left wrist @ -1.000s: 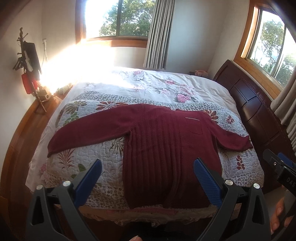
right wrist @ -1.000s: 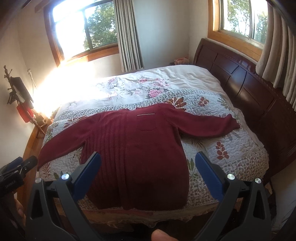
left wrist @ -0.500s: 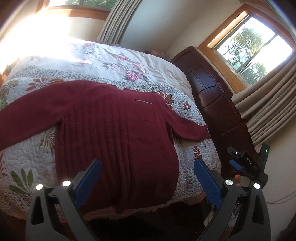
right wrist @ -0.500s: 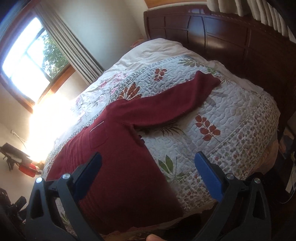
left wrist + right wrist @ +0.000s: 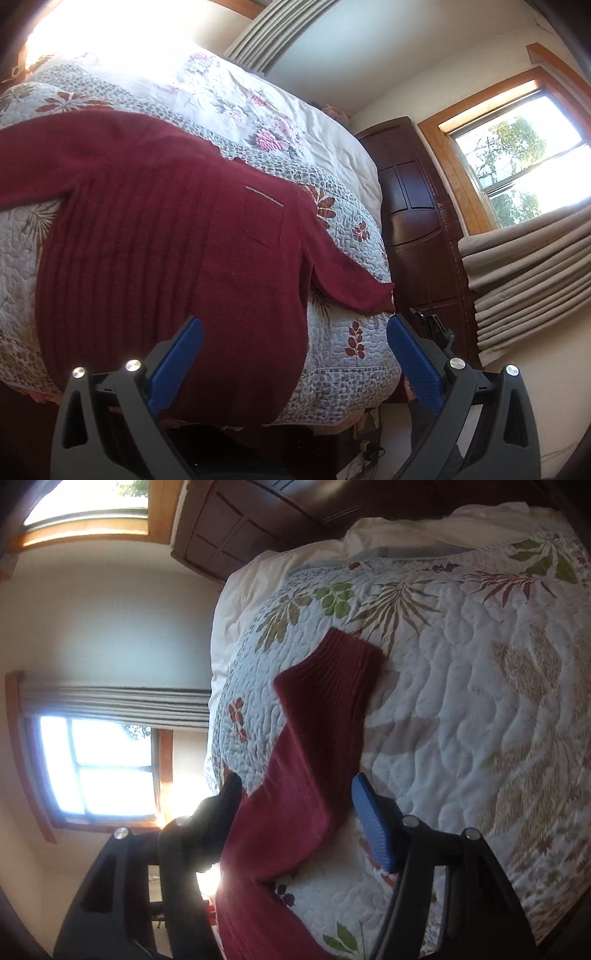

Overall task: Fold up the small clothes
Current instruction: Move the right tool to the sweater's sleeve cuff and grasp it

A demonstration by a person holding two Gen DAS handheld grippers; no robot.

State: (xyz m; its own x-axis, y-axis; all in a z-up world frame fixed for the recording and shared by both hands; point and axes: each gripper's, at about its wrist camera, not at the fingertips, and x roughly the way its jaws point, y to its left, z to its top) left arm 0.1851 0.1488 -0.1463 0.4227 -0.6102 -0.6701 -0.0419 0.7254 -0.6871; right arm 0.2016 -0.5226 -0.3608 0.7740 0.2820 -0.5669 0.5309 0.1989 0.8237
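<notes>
Here, I see the maroon sweater (image 5: 155, 251) spread flat on the floral quilt (image 5: 354, 229) of the bed, body ribbed, one sleeve (image 5: 325, 716) stretched toward the dark wooden headboard (image 5: 417, 206). My left gripper (image 5: 293, 360) hovers over the sweater's hem with its blue pads (image 5: 177, 363) spread wide and nothing between them. My right gripper (image 5: 295, 808) is turned on its side, parted around that sleeve, which runs between the fingers; I cannot tell whether either touches it.
</notes>
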